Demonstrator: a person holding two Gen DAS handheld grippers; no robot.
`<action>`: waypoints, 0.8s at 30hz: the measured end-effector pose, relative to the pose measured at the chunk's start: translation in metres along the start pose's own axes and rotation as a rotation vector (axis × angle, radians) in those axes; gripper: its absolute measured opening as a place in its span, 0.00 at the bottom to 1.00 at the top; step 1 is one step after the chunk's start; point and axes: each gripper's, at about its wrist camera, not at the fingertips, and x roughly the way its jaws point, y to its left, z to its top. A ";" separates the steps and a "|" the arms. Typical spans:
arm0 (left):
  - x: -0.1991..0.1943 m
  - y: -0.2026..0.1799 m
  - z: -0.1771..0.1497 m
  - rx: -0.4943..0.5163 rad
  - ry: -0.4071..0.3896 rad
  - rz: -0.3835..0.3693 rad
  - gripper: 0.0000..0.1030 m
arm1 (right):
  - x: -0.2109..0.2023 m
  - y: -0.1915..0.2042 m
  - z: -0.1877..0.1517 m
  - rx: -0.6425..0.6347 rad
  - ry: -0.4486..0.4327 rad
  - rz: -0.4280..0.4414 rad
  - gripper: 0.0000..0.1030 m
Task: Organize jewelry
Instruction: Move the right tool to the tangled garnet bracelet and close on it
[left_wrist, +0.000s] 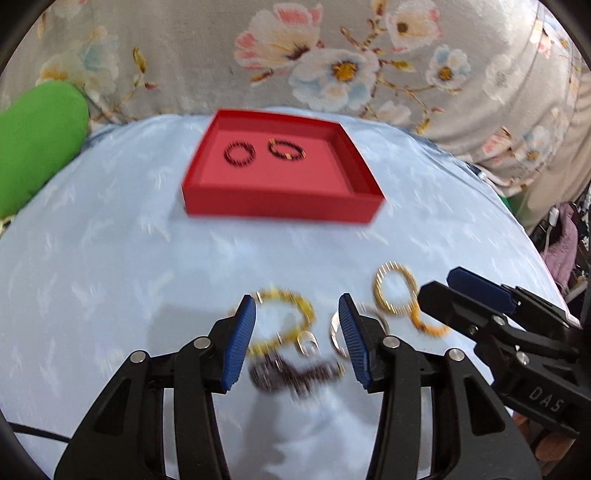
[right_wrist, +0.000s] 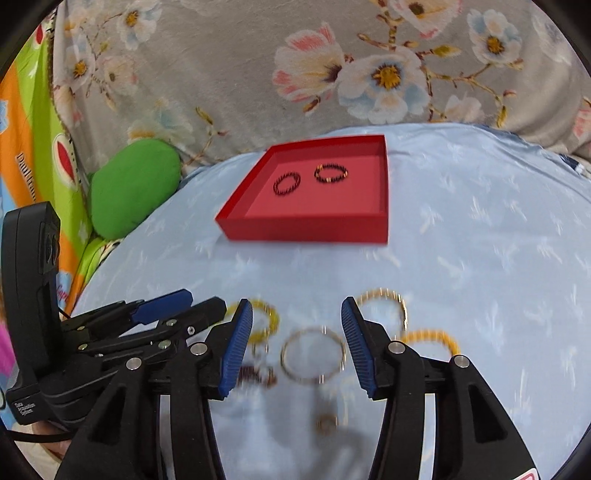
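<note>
Red tray (left_wrist: 280, 210) sits far side of the blue cloth (left_wrist: 110, 266), two dark bead bracelets already in it: one plain (left_wrist: 240, 153), one with gold accents (left_wrist: 287, 149). The rest of the jewelry is still loose on the cloth, near side, right under both grippers.

Left gripper (left_wrist: 297, 332): jaws apart, nothing between the pads. Below it lie a gold bead bracelet (left_wrist: 284, 319), a dark bead bracelet (left_wrist: 295, 373) closer in, and some small silver rings (left_wrist: 308, 341) (blurred, can't count them).

Right gripper (right_wrist: 297, 341): jaws apart too, empty. A thin gold bangle (right_wrist: 313, 356) lies flat almost dead centre between its fingers, just ahead of the tips. Another gold bangle (right_wrist: 384, 306) and an amber bead bracelet (right_wrist: 432, 338) lie off past its right finger, and a small ring (right_wrist: 327, 422) sits nearer the camera.

Key relation: each gripper has its own target straight ahead and below, tray beyond and well apart. The bangle is a flat hoop, no long axis, so the right gripper needs one finger inside the hoop or a pinch across the rim. My guess: thin metal on soft cloth will be the fiddly one. The left's bead bracelet looks easier. The two grippers are close side by side, so watch for a clash.
</note>
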 end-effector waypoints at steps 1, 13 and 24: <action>-0.002 -0.005 -0.010 0.007 0.015 -0.007 0.43 | -0.006 0.000 -0.010 0.003 0.006 0.000 0.49; -0.014 -0.026 -0.112 -0.032 0.156 -0.023 0.44 | -0.015 0.014 -0.085 -0.055 0.097 0.017 0.49; -0.017 0.017 -0.099 -0.107 0.116 0.072 0.44 | 0.026 0.036 -0.062 -0.095 0.100 0.059 0.49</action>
